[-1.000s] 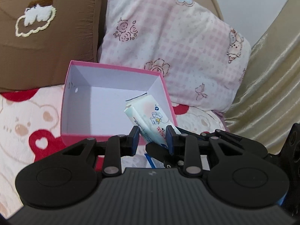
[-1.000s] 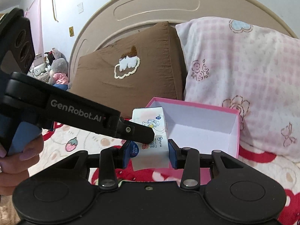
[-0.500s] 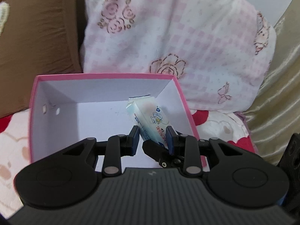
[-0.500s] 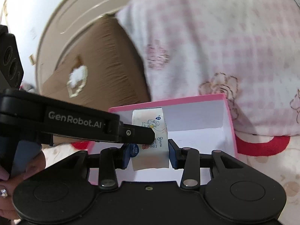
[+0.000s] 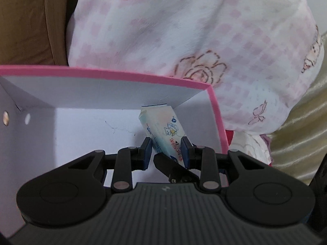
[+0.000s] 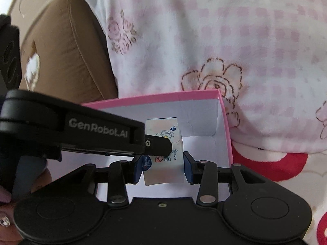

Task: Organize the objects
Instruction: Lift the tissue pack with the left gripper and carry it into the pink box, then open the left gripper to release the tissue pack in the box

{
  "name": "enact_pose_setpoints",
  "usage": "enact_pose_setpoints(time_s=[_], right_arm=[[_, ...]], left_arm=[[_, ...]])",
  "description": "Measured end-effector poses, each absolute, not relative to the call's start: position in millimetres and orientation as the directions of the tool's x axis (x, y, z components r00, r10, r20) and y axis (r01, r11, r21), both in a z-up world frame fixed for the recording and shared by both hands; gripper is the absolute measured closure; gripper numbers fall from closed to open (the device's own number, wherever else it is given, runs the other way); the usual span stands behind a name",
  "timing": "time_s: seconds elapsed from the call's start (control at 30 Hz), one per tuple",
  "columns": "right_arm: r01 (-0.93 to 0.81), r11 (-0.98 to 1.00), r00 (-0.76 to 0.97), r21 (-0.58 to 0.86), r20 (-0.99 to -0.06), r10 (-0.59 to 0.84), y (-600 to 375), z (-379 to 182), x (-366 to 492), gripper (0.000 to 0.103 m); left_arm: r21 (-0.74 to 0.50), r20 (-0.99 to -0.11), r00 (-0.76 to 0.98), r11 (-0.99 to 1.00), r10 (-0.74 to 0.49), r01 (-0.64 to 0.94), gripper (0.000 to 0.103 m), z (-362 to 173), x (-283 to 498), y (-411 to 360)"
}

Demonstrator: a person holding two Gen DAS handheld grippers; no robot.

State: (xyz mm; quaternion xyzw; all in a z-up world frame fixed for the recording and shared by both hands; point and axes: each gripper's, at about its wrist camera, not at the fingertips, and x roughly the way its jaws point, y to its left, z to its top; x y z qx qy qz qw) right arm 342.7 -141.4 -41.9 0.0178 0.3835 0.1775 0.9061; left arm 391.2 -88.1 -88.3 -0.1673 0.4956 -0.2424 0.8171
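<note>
Packet (image 6: 163, 155) of tissues sits pinched in both your tools: right tool (image 6: 162, 166) presses its two sides, left tool (image 6: 157, 143) clamps it from the left. You hold it inside the pink box (image 5: 143, 75), near the far right corner.

A pink-checked pillow (image 5: 204, 40) with rose prints leans beside a brown cushion (image 6: 67, 57) — both against a beige headboard (image 6: 30, 6) — over a red-patterned bedspread (image 6: 271, 163).

text: "GenRobot.AI" — on left tool's arm (image 6: 98, 131) | packet (image 6: 163, 153) print — unreadable
</note>
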Motion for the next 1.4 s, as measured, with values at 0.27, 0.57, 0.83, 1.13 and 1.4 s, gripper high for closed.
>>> enact_pose_setpoints(time_s=[0.27,0.57,0.83,1.13,1.4], right_arm=[[-0.372,0.925,0.665,-0.080,-0.718,0.205,-104.9,-50.9,338.9,0.058],[-0.372,0.928,0.563,0.012,-0.792,0.236,-95.5,-75.6,360.3,0.058],[-0.354,0.929,0.392,0.110,-0.884,0.254,-107.5,-88.3,386.6,0.053],[-0.408,0.912,0.421,0.033,-0.880,0.220,-106.1,-75.0,363.4,0.061],[-0.391,0.920,0.456,0.015,-0.865,0.208,-113.9,-79.6,350.4,0.094]], left_arm=[[-0.626,-0.692,0.351,0.767,-0.631,0.143,0.075,-112.0,402.4,-66.6],[-0.570,-0.783,0.273,0.820,-0.559,0.046,0.075,-138.6,424.4,-70.9],[-0.572,-0.794,0.237,0.820,-0.560,0.020,0.078,-155.9,437.7,-82.3],[-0.527,-0.818,0.247,0.849,-0.520,0.044,0.079,-150.9,444.3,-95.0],[-0.561,-0.808,0.203,0.827,-0.553,0.017,0.079,-157.0,456.7,-107.9]])
